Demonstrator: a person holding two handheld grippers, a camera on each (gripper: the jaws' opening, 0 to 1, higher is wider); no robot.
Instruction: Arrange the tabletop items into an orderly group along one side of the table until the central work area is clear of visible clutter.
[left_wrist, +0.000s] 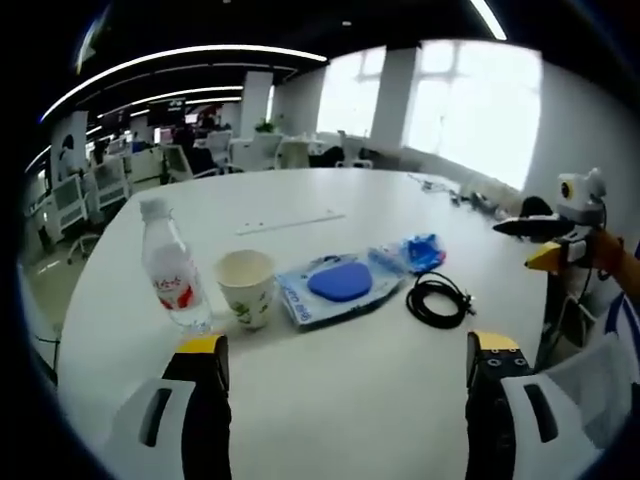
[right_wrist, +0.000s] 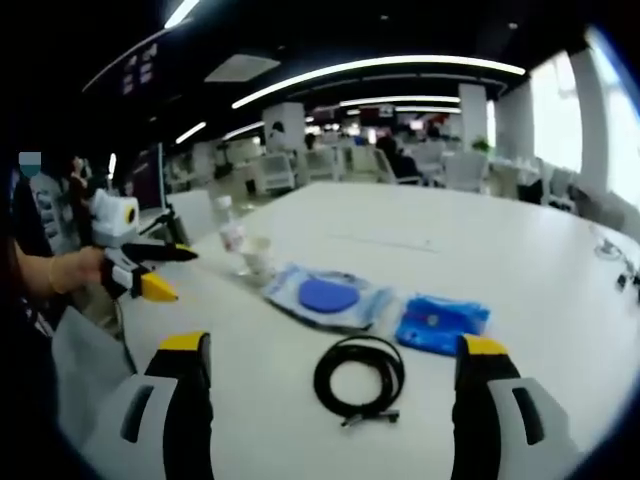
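Left gripper view: both tongs, left gripper (left_wrist: 345, 362) and right gripper (right_wrist: 335, 368), are held open over the white table (left_wrist: 330, 410); a clear plastic bottle (left_wrist: 173, 268), a paper cup (left_wrist: 246, 288), perhaps a blue-padded packet (left_wrist: 338, 283) and a coiled black cable (left_wrist: 437, 298) are lined up mid-table.

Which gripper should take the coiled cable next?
Right, probably. The coiled black cable lies just ahead between the right gripper's open jaws. From the left gripper, the water bottle and paper cup are nearer.

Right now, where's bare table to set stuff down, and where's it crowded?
Free: the white table between the jaws and the item row, and the wide stretch behind it. Crowded: the row of water bottle, paper cup, clear packet, blue pouch, black cable.
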